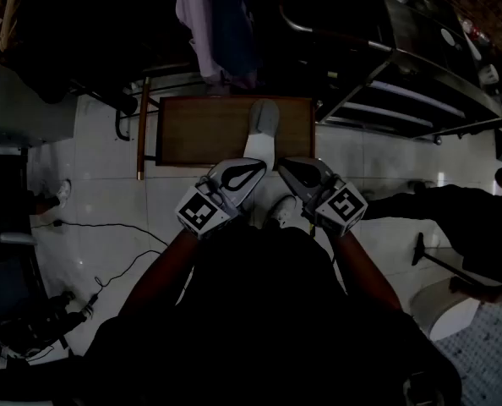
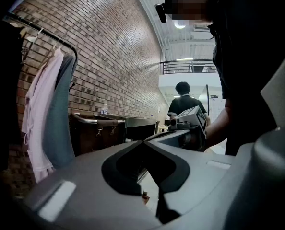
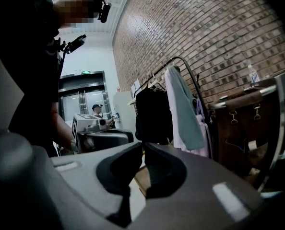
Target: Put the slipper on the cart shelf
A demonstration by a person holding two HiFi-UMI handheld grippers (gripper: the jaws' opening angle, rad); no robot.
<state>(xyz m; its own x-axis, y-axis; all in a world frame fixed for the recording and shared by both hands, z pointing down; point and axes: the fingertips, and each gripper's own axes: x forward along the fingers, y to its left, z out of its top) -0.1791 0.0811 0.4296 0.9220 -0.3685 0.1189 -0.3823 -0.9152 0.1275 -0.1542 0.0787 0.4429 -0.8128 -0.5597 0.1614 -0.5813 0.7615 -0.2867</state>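
The slipper (image 1: pixel 263 129) is found lying on a low brown board (image 1: pixel 200 129) on the floor, towards the board's right side, grey end farthest from the person and pale end nearest. Its long axis is judged to run straight away from the person, roughly in line with the gap between the two grippers. The left gripper (image 1: pixel 259 167) and the right gripper (image 1: pixel 281 166) are held side by side, tips converging just short of the slipper's near end. Contact is not observed. Neither gripper can be declared clearly nearer, though the slipper is set marginally to the left gripper's side. In the left gripper view the fingers are seen closed tip to tip with nothing between them. The same is recorded in the right gripper view: fingers together, empty. The slipper is therefore not yet held. The cart (image 1: pixel 403 91), a metal frame with shelves, is noted ahead and to the right, well apart from the slipper, so the right gripper is assessed as better placed for the carry. The fingers of whichever gripper is used would need to be opened and brought across the slipper's width.
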